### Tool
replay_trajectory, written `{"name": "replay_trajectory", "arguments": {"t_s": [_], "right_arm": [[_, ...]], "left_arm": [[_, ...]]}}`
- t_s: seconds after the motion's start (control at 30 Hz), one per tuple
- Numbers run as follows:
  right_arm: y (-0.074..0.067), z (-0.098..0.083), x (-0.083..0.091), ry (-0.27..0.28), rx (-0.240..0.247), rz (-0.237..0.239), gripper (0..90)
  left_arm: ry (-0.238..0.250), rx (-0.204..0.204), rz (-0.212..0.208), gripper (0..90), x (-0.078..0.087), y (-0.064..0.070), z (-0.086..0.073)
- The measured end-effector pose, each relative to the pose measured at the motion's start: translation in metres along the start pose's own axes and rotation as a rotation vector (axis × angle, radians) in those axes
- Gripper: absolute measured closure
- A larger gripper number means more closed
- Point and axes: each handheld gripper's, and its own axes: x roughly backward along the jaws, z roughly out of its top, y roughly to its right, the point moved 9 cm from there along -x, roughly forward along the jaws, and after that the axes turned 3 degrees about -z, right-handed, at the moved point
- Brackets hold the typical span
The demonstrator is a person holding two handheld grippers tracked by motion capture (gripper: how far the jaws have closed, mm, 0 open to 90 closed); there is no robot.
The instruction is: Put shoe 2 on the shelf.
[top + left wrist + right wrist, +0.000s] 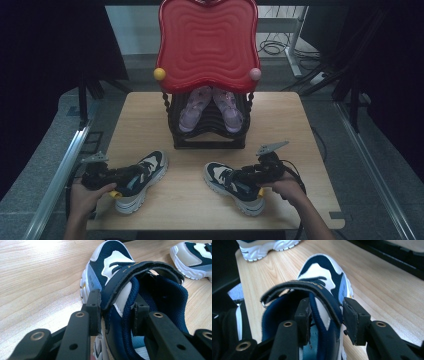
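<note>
1. Table (300, 130): light wood; a person's forearms come in from its near edge.
2. Red tray (207, 45): stands upright at the far edge, above a black rack (210, 140); a yellow ball (159, 74) and a pink ball (255, 74) sit at its lower corners.
3. Pink shoes (195, 107): a pair, resting in the rack with toes pointing up.
4. Left shoe (110, 267): navy and white, on the near left of the table, toe pointing away; well apart from the right shoe (324, 272), which lies on the near right.
5. Left gripper (113, 312): at the left shoe's heel end; one jaw outside the shoe's side, one inside the collar, both pinching the side wall and strap.
6. Right gripper (325, 315): at the right shoe's heel end; one jaw inside the collar against the strap, the other outside with a slight gap to the side, so not yet gripping.
</note>
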Motion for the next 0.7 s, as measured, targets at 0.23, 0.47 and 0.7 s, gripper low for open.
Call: {"name": "replay_trajectory", "arguments": {"t_s": [0.23, 0.47, 0.7], "right_arm": [[0.0015, 0.0011, -0.0008, 0.013, -0.004, 0.007, 63.8], [0.0002, 0.0004, 0.0004, 0.018, -0.013, -0.017, 70.4], [0.0009, -0.0024, 0.0064, 0.067, -0.028, -0.051, 72.6]], "left_arm": [[0.001, 0.001, 0.002, 67.3, -0.0002, 0.0001, 0.0003], [0.006, -0.002, 0.010, 68.7, 0.0003, 0.0008, 0.0009], [0.068, -0.013, -0.019, 69.7, 0.0057, 0.0074, 0.0087]]}}
